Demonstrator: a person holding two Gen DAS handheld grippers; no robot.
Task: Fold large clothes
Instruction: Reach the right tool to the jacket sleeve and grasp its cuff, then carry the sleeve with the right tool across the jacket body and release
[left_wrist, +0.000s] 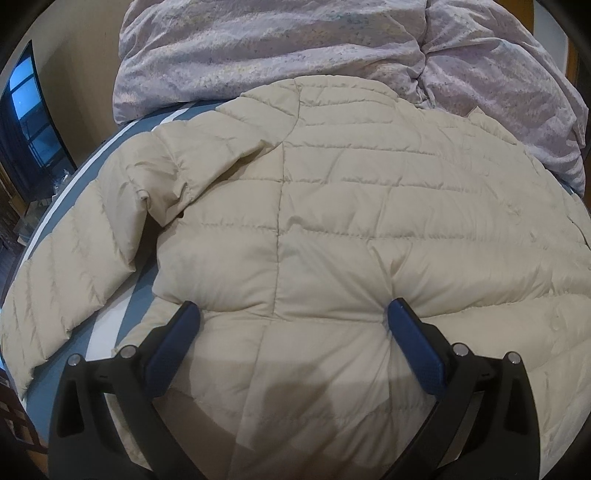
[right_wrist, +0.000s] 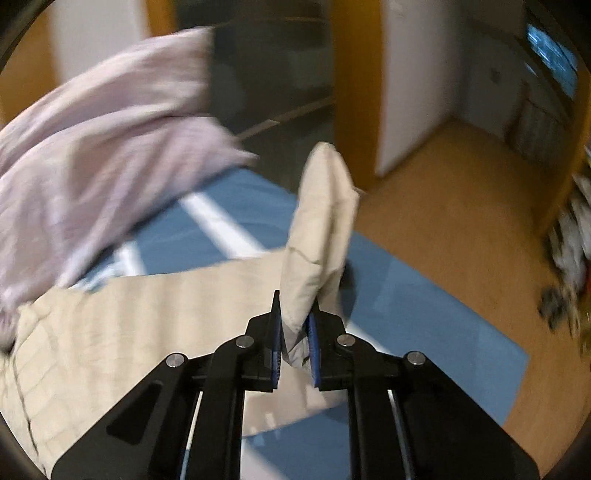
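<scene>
Two grippers work one cream quilted puffer jacket (left_wrist: 332, 229) spread flat on the blue, white-striped bed (left_wrist: 125, 314): the left gripper (left_wrist: 293, 314) presses spread, released fingers into its near hem, and the right gripper (right_wrist: 295, 332) has its fingers clenched on a sleeve cuff (right_wrist: 321, 229). It looks light, soft, puffy and slippery, so seams or cuffs seem the safest holds. Farther back lies a rumpled lilac duvet (left_wrist: 295, 55).

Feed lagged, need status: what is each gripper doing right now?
Left gripper: open, jaws wide over the jacket.
Right gripper: shut on a fold of the jacket.
</scene>
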